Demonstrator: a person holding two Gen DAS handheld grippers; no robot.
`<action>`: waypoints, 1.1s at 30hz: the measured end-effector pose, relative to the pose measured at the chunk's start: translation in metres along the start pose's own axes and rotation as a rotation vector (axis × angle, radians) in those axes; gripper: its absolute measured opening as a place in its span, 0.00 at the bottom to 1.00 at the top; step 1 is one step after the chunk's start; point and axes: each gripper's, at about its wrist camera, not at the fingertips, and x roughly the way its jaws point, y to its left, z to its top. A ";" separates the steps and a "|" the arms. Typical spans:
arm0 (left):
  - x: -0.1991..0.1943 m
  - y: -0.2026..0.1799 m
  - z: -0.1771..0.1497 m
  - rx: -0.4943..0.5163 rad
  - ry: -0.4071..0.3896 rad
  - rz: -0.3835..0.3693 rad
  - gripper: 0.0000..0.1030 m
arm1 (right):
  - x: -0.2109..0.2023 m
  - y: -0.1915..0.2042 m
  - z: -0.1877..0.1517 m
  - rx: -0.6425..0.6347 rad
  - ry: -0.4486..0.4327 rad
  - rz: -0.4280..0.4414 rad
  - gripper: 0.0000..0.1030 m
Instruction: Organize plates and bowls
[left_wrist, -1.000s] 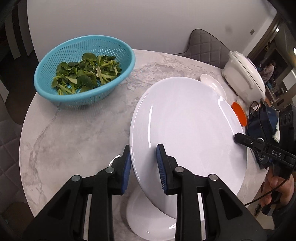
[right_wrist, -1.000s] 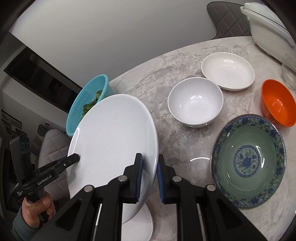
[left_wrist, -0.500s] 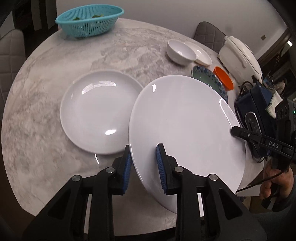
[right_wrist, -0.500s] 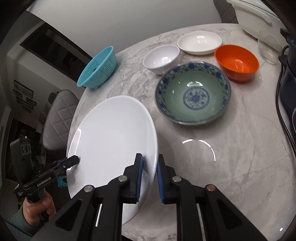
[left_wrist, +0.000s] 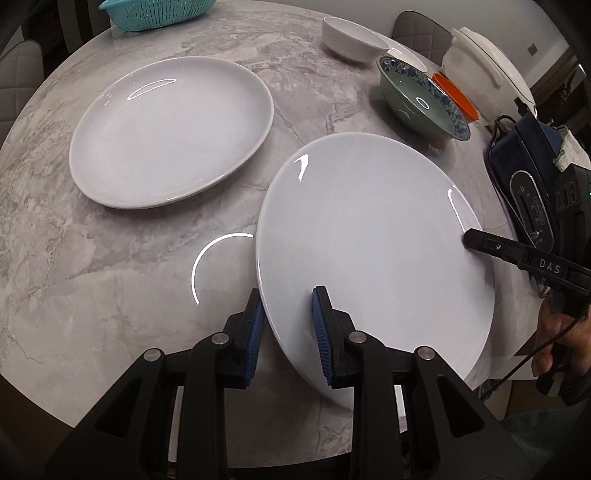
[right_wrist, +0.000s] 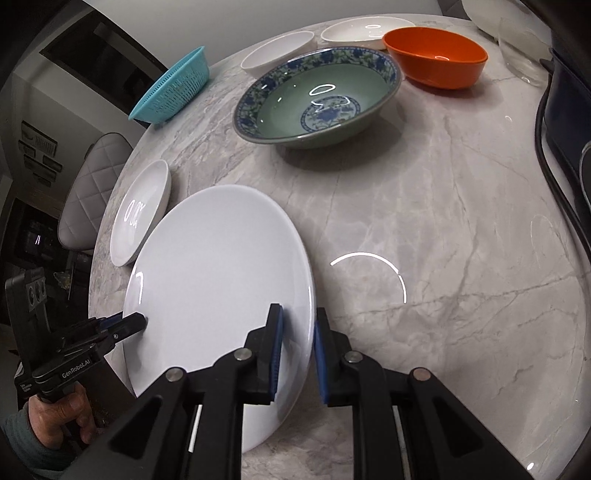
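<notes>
Both grippers hold one large white plate (left_wrist: 373, 243) (right_wrist: 218, 280) just above the near part of the marble table (left_wrist: 122, 288). My left gripper (left_wrist: 288, 325) is shut on its left rim, and my right gripper (right_wrist: 297, 350) is shut on the opposite rim. The right gripper's finger also shows at the plate's far edge in the left wrist view. A second white plate (left_wrist: 170, 129) (right_wrist: 142, 210) lies flat on the table to the left. Further back stand a green and blue patterned bowl (right_wrist: 317, 96), an orange bowl (right_wrist: 436, 61), a white bowl (left_wrist: 352, 38) and a shallow white dish (right_wrist: 365, 31).
A teal colander (left_wrist: 159, 11) (right_wrist: 173, 88) sits at the far left edge. A white rice cooker (left_wrist: 487, 74) and a dark blue appliance with a cable (left_wrist: 524, 173) stand at the right. Grey quilted chairs (right_wrist: 92, 184) ring the table. A hand (right_wrist: 55, 417) grips the left tool.
Both grippers carried the held plate back from the colander toward the near side of the table and lowered it. The second white plate and the bowls came into view.
</notes>
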 end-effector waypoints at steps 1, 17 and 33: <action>0.002 0.000 0.000 0.004 0.004 0.004 0.23 | 0.001 0.000 0.000 -0.006 -0.001 -0.002 0.17; -0.008 0.012 0.000 -0.013 -0.036 0.012 0.64 | 0.007 0.008 -0.009 -0.086 -0.025 -0.025 0.23; -0.144 0.115 0.015 -0.271 -0.352 0.064 1.00 | -0.077 -0.010 0.009 0.257 -0.209 0.415 1.00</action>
